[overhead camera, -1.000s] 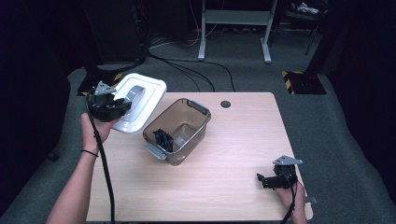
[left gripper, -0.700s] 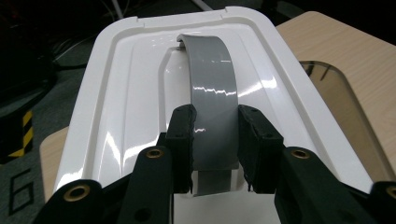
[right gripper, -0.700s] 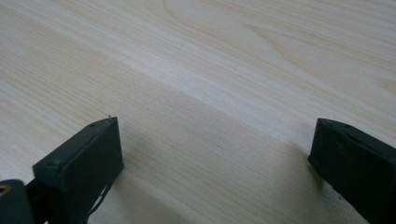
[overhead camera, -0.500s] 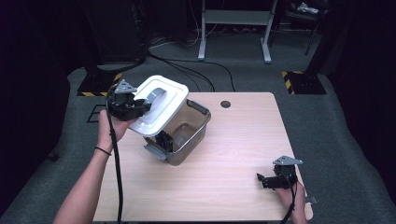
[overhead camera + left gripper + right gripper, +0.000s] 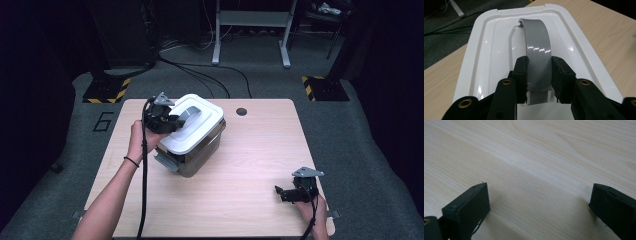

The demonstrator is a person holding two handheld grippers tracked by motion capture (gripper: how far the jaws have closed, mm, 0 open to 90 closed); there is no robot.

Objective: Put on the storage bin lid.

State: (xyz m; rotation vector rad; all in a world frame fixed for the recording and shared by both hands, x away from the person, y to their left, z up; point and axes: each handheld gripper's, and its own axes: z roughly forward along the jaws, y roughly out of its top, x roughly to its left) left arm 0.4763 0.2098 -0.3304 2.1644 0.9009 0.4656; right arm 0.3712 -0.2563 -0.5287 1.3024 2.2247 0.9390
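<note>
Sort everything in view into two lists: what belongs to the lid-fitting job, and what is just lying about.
In the job:
- white lid with grey handle
- clear bin
- left gripper, shut on the handle

Lying about:
- right gripper, open, idle on the table
- cables on the floor

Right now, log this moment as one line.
left gripper shut on lid handle | lid over bin | right gripper open, idle

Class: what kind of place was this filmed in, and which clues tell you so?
Probably a lab or recording studio: a bare wooden table on grey carpet, hazard-striped stand bases, cables across the floor, and a handheld left gripper on a bin's white lid.
</note>
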